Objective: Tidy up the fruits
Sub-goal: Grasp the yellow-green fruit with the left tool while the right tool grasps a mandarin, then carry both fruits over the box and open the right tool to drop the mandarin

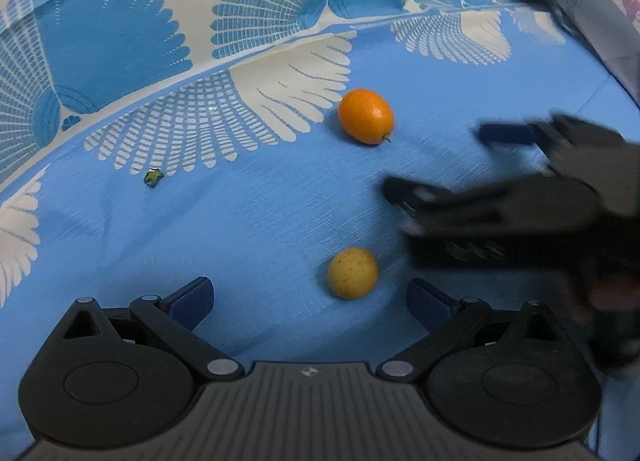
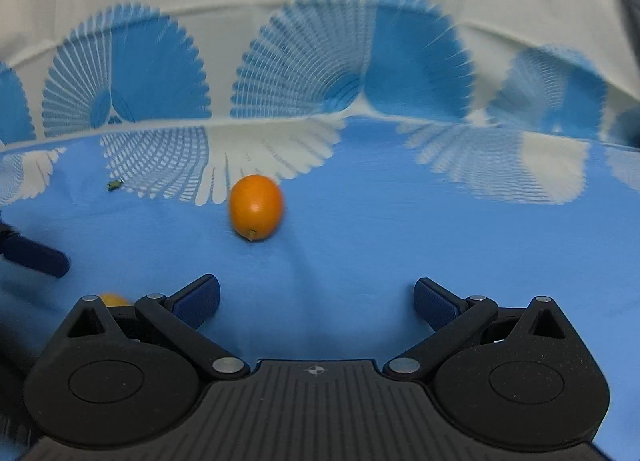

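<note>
Here, two fruits are lying loose on a blue cloth (image 1: pixel 248 221) printed with pale fan shapes, and both tools are hanging over it with nothing in them.

Left tool (image 1: pixel 310 297) — its blue pads are standing wide apart and empty. The yellow fruit (image 1: pixel 353 272) is sitting just ahead of it, slightly toward the right-hand pad and close to the gap between the pads. This fruit is nearly round, so no long axis is constraining the approach. Judged from this view, a short forward move with a small rightward correction would be bringing it between the pads.

Right tool (image 2: pixel 316 299) — likewise spread wide and carrying nothing; in the left wrist view it is appearing as a blurred dark shape (image 1: pixel 432 165) entering from the right. The orange fruit (image 2: pixel 256 207) is lying ahead of it and to the left of its centre line, well apart from the pads. This fruit is oval, with its stem end pointing toward the right tool, so the long axis is running roughly along the approach and the pads would be closing across the narrower width.

Each tool is therefore nearer to a different fruit: left to yellow, right to orange. A small green scrap (image 1: pixel 153 177) is lying off to the left, apart from both fruits. No container or sorting place is showing in either view.
</note>
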Demonstrator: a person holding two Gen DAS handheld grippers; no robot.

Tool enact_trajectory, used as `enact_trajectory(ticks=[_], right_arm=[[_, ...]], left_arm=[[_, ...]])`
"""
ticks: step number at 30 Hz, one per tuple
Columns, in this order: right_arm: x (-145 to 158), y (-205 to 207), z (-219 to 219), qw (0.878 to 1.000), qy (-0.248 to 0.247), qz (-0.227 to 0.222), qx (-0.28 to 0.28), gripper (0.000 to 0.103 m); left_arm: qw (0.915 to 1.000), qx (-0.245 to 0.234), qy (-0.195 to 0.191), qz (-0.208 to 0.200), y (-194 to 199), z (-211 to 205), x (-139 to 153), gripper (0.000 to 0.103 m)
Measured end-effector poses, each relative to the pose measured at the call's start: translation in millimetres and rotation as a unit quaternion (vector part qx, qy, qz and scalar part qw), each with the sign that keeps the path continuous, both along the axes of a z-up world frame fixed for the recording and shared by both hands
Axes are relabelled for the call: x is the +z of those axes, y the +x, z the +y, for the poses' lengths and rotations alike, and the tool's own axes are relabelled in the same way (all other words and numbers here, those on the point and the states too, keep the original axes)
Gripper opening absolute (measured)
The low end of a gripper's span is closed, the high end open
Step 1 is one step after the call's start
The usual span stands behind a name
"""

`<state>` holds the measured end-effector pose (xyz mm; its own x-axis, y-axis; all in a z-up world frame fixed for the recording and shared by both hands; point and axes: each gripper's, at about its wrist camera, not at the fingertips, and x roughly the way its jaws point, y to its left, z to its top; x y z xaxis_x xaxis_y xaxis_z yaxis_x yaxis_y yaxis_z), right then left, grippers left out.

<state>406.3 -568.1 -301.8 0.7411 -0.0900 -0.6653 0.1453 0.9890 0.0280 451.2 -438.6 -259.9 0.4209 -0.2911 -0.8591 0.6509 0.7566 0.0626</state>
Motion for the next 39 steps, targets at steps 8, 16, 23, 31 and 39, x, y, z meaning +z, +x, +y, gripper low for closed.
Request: enact_trajectory(ticks=[8,16,23,31,39], right_arm=[[1,27,11,0.999,-0.011,-0.032,0.038,0.044],[16,-4,10,0.999,-0.016,-0.017,0.025,0.034],[51,-75,25,1.0,0.012,-0.007,-0.004,0.034],[103,-173,76,0.996,0.089,0.011,-0.008,0.035],[172,-261,143,0.992,0.118,-0.03,0.011,0.035]], left_arm=[[0.9992,-0.024,-0.033,-0.006,-3,3,13,0.03],[0.9996,0.005,-0.023,0.016,-25,16,24,0.027],[0.9993,0.024,-0.021,0.019,-93,50,69,0.027],[0.9975,0.064,-0.027,0.011,-191,117,124,0.027],[0.994,0.097,-0.051,0.007,-282,195,187,0.027]])
